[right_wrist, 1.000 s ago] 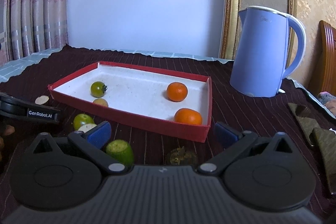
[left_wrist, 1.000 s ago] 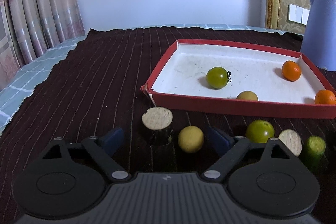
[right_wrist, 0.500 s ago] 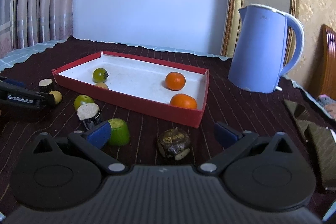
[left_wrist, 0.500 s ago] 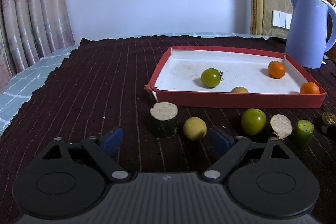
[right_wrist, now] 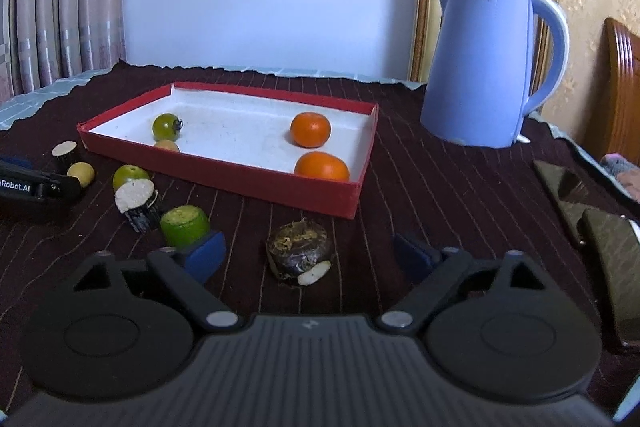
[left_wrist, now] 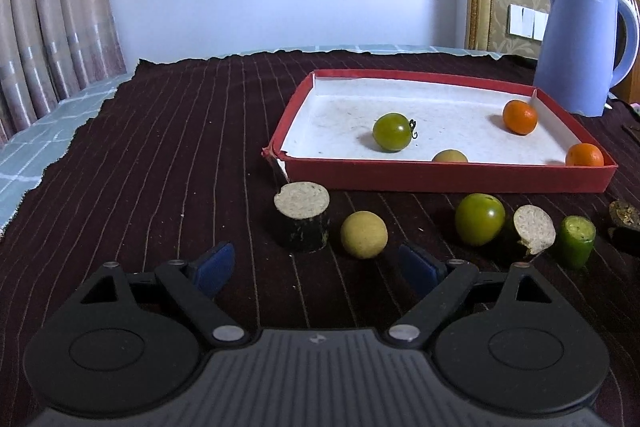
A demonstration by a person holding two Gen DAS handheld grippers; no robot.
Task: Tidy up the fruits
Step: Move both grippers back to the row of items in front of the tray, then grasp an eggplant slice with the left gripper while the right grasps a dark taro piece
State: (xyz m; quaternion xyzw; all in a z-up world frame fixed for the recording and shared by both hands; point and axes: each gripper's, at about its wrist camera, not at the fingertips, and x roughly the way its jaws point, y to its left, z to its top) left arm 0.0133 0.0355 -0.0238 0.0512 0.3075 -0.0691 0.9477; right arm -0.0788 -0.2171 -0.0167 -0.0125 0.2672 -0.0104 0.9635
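Both my grippers gape wide, holding nothing: left gripper point(left_wrist: 316, 265) facing the yellow fruit point(left_wrist: 363, 234), right gripper point(right_wrist: 310, 255) facing a dark chunk point(right_wrist: 299, 252).

Tan fruit point(left_wrist: 449, 156) half hidden behind red tray point(left_wrist: 440, 178) wall

Soft dim daylight, fisheye-warped edges, sharp

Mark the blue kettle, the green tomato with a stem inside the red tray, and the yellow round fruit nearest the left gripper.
blue kettle point(right_wrist: 478, 67), right wrist view, middle of its body.
green tomato with a stem point(left_wrist: 391, 132), left wrist view, centre of its skin.
yellow round fruit point(left_wrist: 363, 234), left wrist view, centre of its front.
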